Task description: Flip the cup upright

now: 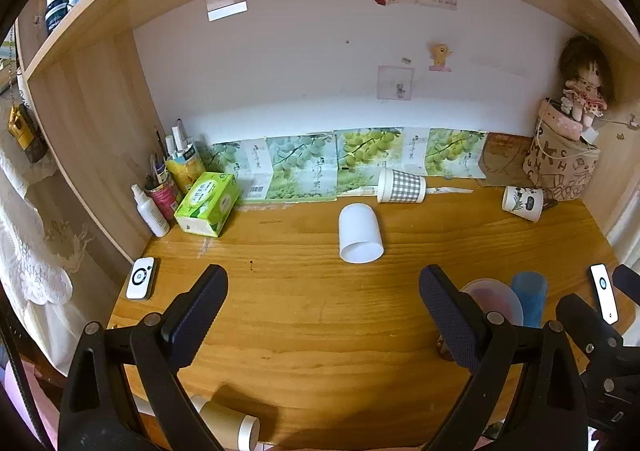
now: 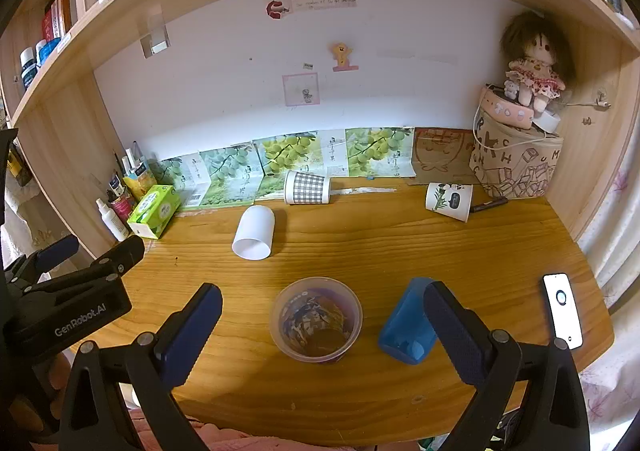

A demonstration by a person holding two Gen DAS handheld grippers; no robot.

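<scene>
Several cups lie on their sides on the wooden desk (image 1: 304, 315). A plain white cup (image 1: 359, 233) (image 2: 254, 228) lies mid-desk with its mouth toward me. A checked paper cup (image 1: 401, 186) (image 2: 307, 187) and a panda-print cup (image 1: 522, 202) (image 2: 449, 200) lie near the back. A blue cup (image 2: 408, 321) (image 1: 529, 299) lies beside a clear plastic cup (image 2: 316, 319) (image 1: 494, 301) that stands upright. My left gripper (image 1: 322, 285) is open and empty, short of the white cup. My right gripper (image 2: 322, 301) is open, with the clear cup between its fingers' line.
A green tissue box (image 1: 208, 204), a spray bottle (image 1: 151, 211) and a pen holder stand at the back left. A printed bag with a doll (image 2: 520, 159) fills the back right corner. White devices (image 1: 141, 277) (image 2: 562, 309) lie at both desk edges. A cardboard tube (image 1: 230, 425) sits below the front edge.
</scene>
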